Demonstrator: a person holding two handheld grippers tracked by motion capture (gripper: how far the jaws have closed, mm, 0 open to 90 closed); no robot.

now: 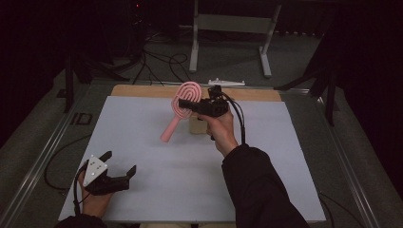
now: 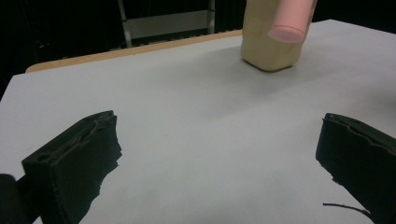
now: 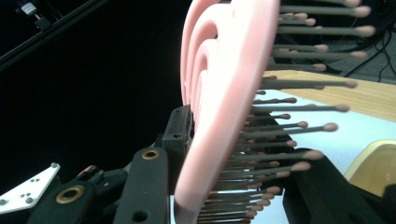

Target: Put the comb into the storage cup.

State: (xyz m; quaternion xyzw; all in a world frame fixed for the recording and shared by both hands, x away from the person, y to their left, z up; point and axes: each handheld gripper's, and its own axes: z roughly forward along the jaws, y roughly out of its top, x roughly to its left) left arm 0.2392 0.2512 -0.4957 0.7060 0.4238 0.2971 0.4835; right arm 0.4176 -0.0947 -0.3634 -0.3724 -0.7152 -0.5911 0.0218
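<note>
White table [image 1: 157,185]; pink vented hairbrush [image 1: 183,102], dark bristles.

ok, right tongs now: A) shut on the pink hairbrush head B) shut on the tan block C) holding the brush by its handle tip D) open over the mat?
A: the right tongs clamp the pink hairbrush across its head, and its handle hangs free above the mat.
</note>
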